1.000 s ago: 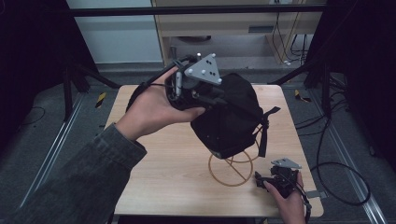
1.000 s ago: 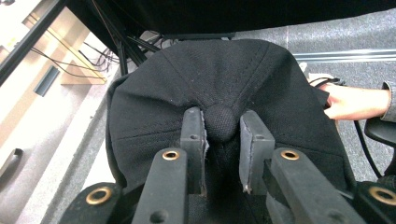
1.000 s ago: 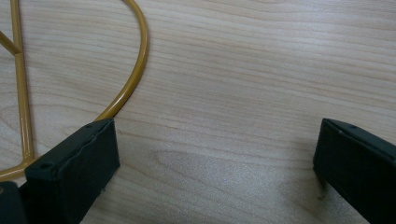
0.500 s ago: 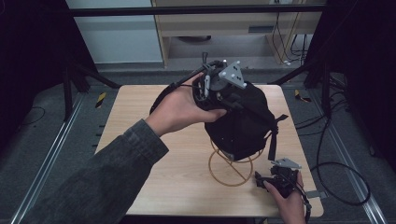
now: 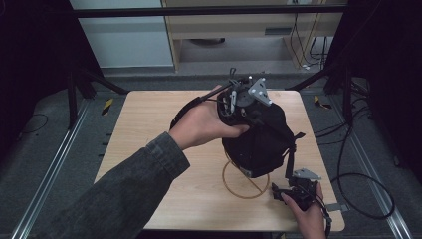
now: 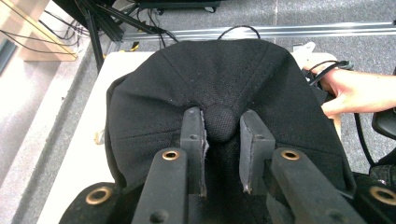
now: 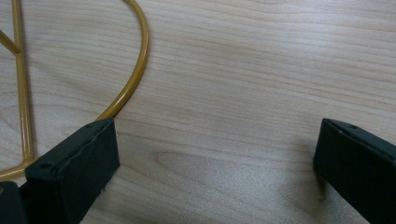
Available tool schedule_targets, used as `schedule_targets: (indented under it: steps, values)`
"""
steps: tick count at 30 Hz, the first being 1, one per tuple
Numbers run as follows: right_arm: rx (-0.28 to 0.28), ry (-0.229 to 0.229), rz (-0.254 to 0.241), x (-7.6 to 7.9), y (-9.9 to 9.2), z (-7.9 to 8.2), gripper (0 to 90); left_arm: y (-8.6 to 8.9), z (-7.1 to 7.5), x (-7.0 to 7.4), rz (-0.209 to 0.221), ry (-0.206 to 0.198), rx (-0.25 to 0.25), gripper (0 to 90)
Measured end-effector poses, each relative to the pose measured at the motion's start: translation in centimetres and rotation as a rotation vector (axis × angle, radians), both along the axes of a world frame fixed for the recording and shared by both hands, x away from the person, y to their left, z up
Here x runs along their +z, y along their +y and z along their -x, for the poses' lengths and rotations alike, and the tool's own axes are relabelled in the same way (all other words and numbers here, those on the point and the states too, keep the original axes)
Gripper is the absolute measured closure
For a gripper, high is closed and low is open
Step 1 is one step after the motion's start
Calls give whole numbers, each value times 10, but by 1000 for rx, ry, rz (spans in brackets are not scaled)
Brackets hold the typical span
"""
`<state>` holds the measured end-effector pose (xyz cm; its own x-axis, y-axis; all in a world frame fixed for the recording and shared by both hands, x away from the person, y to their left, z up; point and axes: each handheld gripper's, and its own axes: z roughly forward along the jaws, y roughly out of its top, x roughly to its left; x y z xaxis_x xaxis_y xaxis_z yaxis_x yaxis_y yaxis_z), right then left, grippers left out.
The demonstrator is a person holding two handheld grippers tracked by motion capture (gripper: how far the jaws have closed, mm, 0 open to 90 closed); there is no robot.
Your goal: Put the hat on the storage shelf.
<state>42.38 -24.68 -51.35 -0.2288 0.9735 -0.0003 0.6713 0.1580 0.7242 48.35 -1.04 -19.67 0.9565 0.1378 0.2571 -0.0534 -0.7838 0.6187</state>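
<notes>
— Black cap (image 5: 259, 142) has come down over the gold wire stand (image 5: 246, 181) since a moment ago?

— Yes; the left gripper (image 6: 219, 135) pinches its crown button, nearly seated. The right gripper (image 7: 215, 172) gapes empty on the wooden table (image 5: 149, 129).

High view overhead, facing forward-down; claw views close; all share table (image 5: 149, 149).

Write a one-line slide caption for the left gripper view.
Left gripper shut on the top button of a black cap, held above the wooden table.
</notes>
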Motion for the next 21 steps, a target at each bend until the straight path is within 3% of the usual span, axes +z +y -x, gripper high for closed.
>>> schedule_targets:
  steps: [21]
  values:
    - [2,0,2,0,0,0,4,-2,-11,-22,-24,33,15,737]
